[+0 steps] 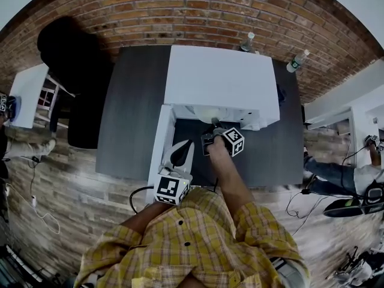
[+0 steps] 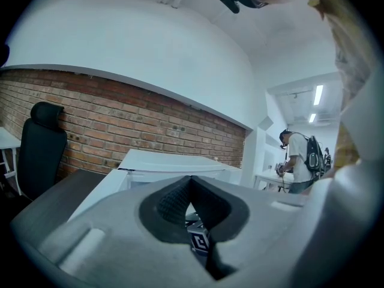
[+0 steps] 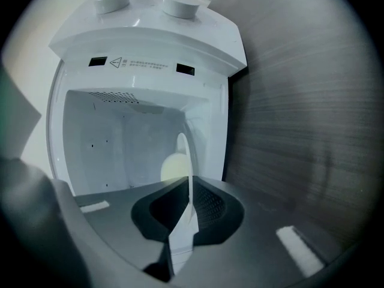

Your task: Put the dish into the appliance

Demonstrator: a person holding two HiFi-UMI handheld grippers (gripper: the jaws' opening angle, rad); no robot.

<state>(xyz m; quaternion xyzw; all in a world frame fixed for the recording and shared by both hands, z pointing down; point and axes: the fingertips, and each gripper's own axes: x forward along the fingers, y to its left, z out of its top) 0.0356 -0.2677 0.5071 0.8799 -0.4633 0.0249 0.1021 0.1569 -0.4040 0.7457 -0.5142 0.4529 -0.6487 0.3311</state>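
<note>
A white microwave (image 1: pixel 222 77) stands on the dark table (image 1: pixel 132 113) with its door (image 1: pixel 159 143) swung open to the left. My right gripper (image 1: pixel 214 126) is at the mouth of the cavity and is shut on the dish. In the right gripper view the white dish (image 3: pixel 182 155) shows edge-on between the jaws of the right gripper (image 3: pixel 189 188), reaching into the cavity (image 3: pixel 114 143). My left gripper (image 1: pixel 181 147) hangs beside the open door, nearer to me. Its jaws meet at the tips of the left gripper (image 2: pixel 191 179) with nothing between them.
A black office chair (image 1: pixel 75 59) stands left of the table by the brick wall. Two bottles (image 1: pixel 247 41) (image 1: pixel 297 60) sit at the table's far edge. A person (image 2: pixel 300 158) stands at a white counter to the right. Cables lie on the floor.
</note>
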